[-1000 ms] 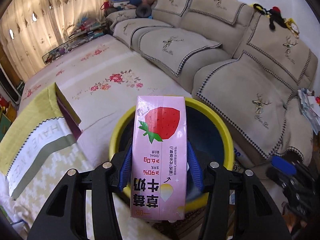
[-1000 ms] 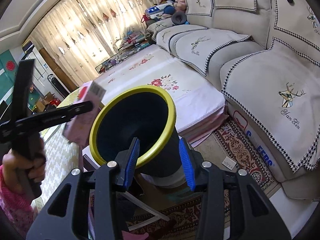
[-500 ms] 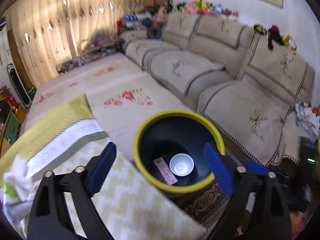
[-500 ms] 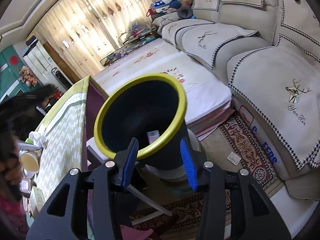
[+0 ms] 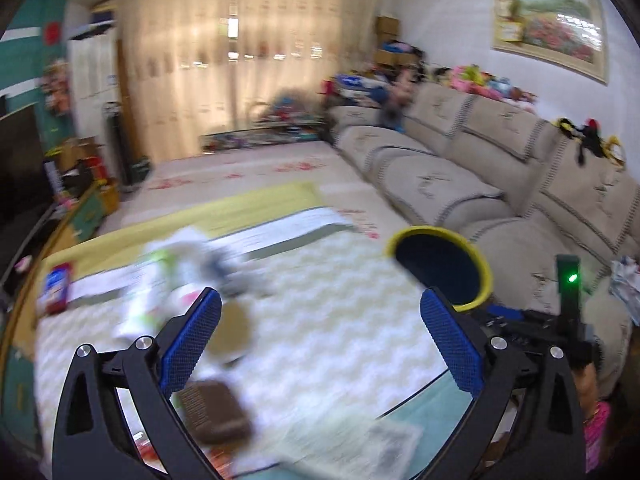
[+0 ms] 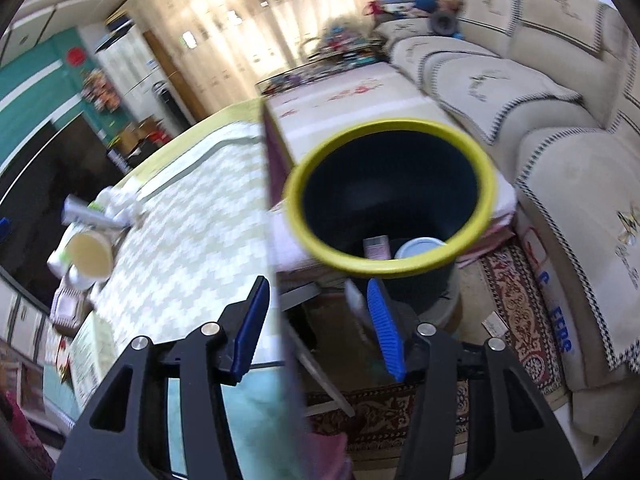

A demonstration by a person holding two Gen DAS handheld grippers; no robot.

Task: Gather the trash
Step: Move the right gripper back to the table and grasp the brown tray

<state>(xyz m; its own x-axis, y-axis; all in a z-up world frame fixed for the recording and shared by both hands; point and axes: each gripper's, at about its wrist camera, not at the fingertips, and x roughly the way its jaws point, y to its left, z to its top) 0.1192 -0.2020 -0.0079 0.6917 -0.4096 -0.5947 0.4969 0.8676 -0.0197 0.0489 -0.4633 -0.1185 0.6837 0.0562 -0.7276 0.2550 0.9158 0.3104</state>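
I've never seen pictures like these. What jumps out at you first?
The dark bin with the bright yellow rim, standing beside the table just ahead of the right tongs, with a pink carton and a white cup inside. The left tongs gape wide over blurred litter on the zigzag tablecloth.

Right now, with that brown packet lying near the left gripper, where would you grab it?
Probably across its narrow width. The brown packet lies flat on the zigzag tablecloth, long axis running away from the camera, so the open left gripper would best come down from above, one finger on each long edge. The picture is blurred, so its thickness is hard to judge.
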